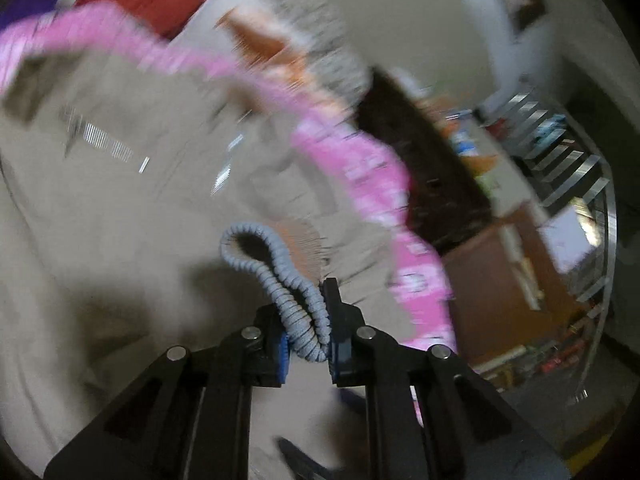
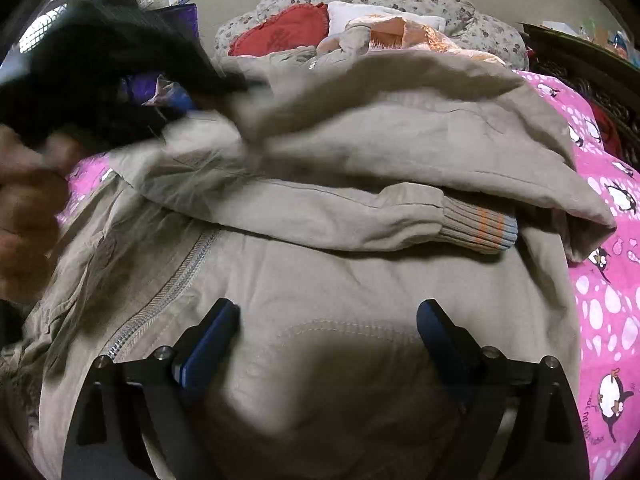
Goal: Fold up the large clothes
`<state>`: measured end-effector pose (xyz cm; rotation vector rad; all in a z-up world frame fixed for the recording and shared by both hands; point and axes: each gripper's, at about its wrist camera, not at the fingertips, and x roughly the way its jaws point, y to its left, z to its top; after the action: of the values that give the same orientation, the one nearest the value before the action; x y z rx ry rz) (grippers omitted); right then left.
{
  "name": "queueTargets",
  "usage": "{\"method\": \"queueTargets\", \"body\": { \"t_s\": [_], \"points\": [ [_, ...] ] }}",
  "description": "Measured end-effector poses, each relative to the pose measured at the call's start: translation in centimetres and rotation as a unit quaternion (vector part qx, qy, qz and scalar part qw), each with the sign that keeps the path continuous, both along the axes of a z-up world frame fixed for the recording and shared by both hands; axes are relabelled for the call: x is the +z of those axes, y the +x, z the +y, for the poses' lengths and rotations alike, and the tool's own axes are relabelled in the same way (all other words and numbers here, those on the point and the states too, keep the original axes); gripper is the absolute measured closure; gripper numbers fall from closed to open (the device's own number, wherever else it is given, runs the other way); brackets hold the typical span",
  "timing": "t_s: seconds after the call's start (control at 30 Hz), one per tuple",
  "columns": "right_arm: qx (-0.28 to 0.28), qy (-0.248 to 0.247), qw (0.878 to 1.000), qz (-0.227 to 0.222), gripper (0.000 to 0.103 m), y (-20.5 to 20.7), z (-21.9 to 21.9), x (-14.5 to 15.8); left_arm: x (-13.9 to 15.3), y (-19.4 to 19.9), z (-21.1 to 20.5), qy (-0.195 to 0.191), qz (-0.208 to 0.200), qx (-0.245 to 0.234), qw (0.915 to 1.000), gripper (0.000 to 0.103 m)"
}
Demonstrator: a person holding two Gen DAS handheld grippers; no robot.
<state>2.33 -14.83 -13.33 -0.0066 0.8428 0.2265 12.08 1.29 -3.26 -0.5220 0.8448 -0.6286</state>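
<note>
Jacket (image 2: 360,280) looks soft, bulky; we pinch its ribbed cuff (image 1: 296,300) in our left gripper (image 1: 306,344), right gripper (image 2: 328,336) spread, empty.

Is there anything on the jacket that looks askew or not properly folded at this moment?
Yes. One sleeve lies crosswise over the beige jacket, its ribbed cuff pointing right, and a flap is bunched above. The left gripper clamps a doubled-over ribbed hem.

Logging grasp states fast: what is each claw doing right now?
Left claw: shut on the jacket's ribbed cuff.
Right claw: open, empty, above the beige jacket.
</note>
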Motion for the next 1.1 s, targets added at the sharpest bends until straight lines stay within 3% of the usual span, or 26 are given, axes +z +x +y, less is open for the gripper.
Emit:
{"method": "queueTargets", "body": {
  "t_s": [0.13,0.23,0.4,0.5,0.57,0.63,0.7,0.8,0.87,0.9,0.93,1.03,1.07,1.1],
  "points": [
    [0.0,0.0,1.0,0.0,0.01,0.1,0.0,-0.1,5.7,-3.1,3.7,-0.013,-0.066,0.0,0.9977,0.092],
    [0.0,0.001,1.0,0.0,0.01,0.1,0.0,-0.1,6.9,-3.2,7.5,0.011,-0.081,0.037,0.9959,0.091],
    [0.0,0.001,1.0,0.0,0.01,0.2,0.1,-0.1,3.6,-1.6,13.1,0.042,-0.042,0.104,0.9928,0.092],
    [-0.001,0.001,1.0,0.001,0.009,0.2,0.1,-0.1,-1.2,0.9,14.3,0.051,0.017,0.11,0.9924,0.091],
    [-0.002,0.002,1.0,0.007,0.007,0.4,0.2,-0.2,-3.6,1.7,14.2,0.089,0.042,0.116,0.9884,0.09],
    [-0.003,0.007,1.0,0.017,0.002,0.9,0.0,-0.3,-5.0,2.2,13.9,0.11,0.066,0.114,0.9852,0.083],
    [0.0,0.014,0.999,0.032,0.001,1.2,-0.2,-0.3,-5.0,1.4,14.3,0.115,0.057,0.128,0.9834,0.067],
    [0.009,0.009,0.998,0.06,0.001,1.3,0.0,0.3,-3.4,-0.2,15.8,0.13,0.022,0.174,0.9759,0.053],
    [0.019,0.01,0.998,0.057,0.011,0.7,0.0,1.8,-1.7,-1.5,16.6,0.163,-0.012,0.226,0.9603,0.051],
    [0.021,0.014,0.999,0.045,0.018,0.6,-0.2,2.7,-1.4,-1.6,16.9,0.171,-0.023,0.238,0.9558,0.051],
    [0.031,0.021,0.999,0.019,0.019,0.3,-0.1,4.3,-0.6,-2.0,16.3,0.183,-0.047,0.247,0.9503,0.051],
    [0.041,0.031,0.997,-0.066,0.022,0.7,0.2,8.4,-0.6,-1.7,13.1,0.19,-0.078,0.192,0.9597,0.051],
    [0.033,0.037,0.996,-0.076,0.035,1.3,0.1,9.0,-0.9,-1.0,12.1,0.191,-0.08,0.179,0.9618,0.051],
    [0.027,0.051,0.996,-0.074,0.06,2.4,0.0,9.6,-1.3,-0.3,11.3,0.194,-0.078,0.17,0.963,0.051]
  ]
}}
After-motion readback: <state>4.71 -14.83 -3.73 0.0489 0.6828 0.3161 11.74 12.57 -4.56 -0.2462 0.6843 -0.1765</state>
